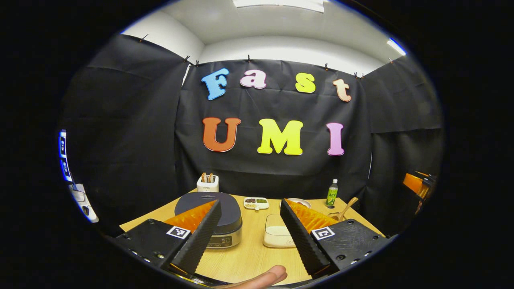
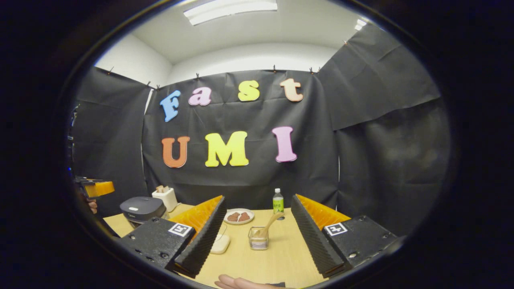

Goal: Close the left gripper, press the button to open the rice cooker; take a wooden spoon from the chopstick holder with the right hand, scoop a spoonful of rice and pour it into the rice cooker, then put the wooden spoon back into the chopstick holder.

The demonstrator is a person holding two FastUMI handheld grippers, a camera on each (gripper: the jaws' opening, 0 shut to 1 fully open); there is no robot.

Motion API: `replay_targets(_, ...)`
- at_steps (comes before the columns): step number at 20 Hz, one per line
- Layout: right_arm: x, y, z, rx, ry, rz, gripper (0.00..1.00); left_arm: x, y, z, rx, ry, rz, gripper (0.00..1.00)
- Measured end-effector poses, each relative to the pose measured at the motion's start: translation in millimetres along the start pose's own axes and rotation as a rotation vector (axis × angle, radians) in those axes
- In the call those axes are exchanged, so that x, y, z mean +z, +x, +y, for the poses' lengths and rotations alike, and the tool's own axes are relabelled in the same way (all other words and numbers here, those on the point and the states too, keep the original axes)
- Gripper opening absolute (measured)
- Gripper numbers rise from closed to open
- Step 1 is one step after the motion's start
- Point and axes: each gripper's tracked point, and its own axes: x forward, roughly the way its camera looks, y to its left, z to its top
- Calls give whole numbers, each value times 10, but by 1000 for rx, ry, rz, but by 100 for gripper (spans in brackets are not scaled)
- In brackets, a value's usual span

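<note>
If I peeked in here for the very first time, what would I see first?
Probably the two open tools up close: the left tool aims at the dark-lidded rice cooker, which is shut, and the white rice box beside it. The right tool faces a clear chopstick holder with a wooden spoon leaning in it. Farther back stands a green bottle.

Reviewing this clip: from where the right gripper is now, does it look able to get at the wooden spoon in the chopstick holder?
Probably yes. The right gripper is open and aimed at the wooden spoon, whose handle leans up out of the chopstick holder; nothing lies between them on the table.
</note>
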Motion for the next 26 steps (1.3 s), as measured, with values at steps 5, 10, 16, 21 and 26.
replay_targets(5, -19, -39, -13, 5, -7, -5, 100, -161, 146, 224, 23, -6, 52, 94)
replay_targets(10, -45, -154, -34, 15, -12, -33, 100, -114, 283, 515, 73, 29, 12, 94)
replay_targets(16, -88, -242, -3, 50, 32, -36, 100, -347, 563, 918, 157, -61, 91, 94)
replay_targets(21, -97, -230, 19, 51, 8, -57, 100, -715, 897, 992, 117, -116, 217, 43)
replay_targets(26, -214, -159, 33, 58, 10, -37, 100, -1053, 1083, 1101, 161, -118, 318, 0)
